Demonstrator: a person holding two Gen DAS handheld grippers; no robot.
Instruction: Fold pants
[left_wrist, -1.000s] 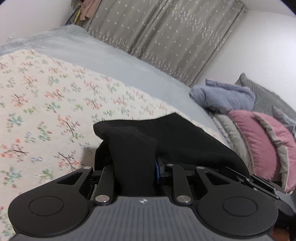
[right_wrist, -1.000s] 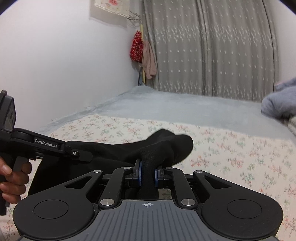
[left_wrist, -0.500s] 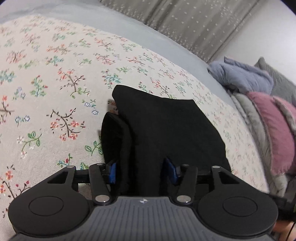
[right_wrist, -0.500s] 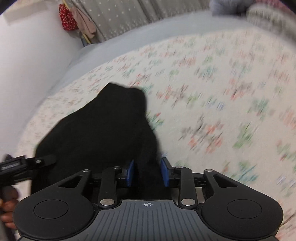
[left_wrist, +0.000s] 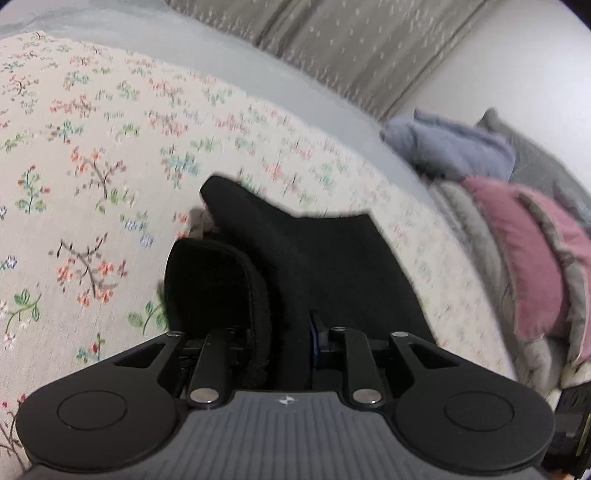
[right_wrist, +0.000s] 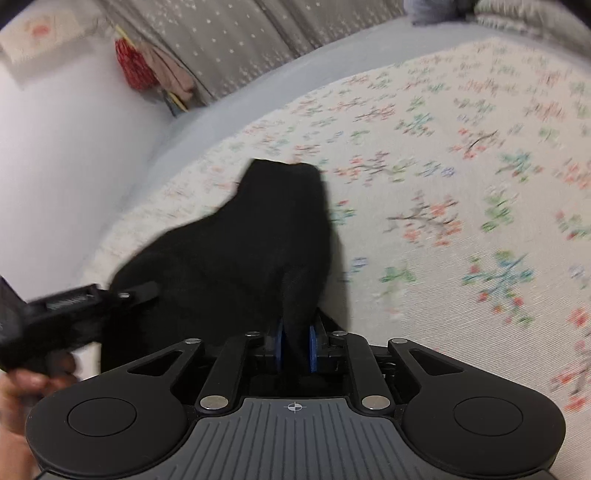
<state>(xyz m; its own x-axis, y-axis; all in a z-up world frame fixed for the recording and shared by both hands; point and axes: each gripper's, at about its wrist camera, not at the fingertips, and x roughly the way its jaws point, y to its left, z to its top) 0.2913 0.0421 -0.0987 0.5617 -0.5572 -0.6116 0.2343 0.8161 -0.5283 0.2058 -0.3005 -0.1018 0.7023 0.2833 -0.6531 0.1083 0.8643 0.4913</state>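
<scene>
Floral bedding (left_wrist: 92, 155) fills most of the left wrist view, with a grey sheet (left_wrist: 258, 74) behind it, a dotted curtain (left_wrist: 351, 40) along the far wall and pillows (left_wrist: 517, 251) stacked at the right. On the bedding the black pants (left_wrist: 325, 266) are seen bunched into a thick, doubled mass rather than spread flat. The left gripper (left_wrist: 288, 332) is seen with cloth packed between its jaws; they have just been closing and are clamped on a bulky roll of the fabric, one blue pad showing at the right of it.

From the right wrist view the same floral bedding (right_wrist: 461, 221) is shown, with a white wall at the left and a red item (right_wrist: 133, 70) hung beside the curtain. The pants (right_wrist: 240, 251) are draped toward the far edge of the bed. The right gripper (right_wrist: 295, 343) is pressed onto a narrow ridge of cloth, its jaws having just been closing, both blue pads against the fabric. The left gripper (right_wrist: 140, 291) and the hand (right_wrist: 22, 384) holding it are visible at the left, blurred, at the other end of the garment.

The fold is judged to be partly made: at least one doubling appears done, and the bundle is being set on the bed. Laying it flat, smoothing it and releasing both grips are judged to remain.
</scene>
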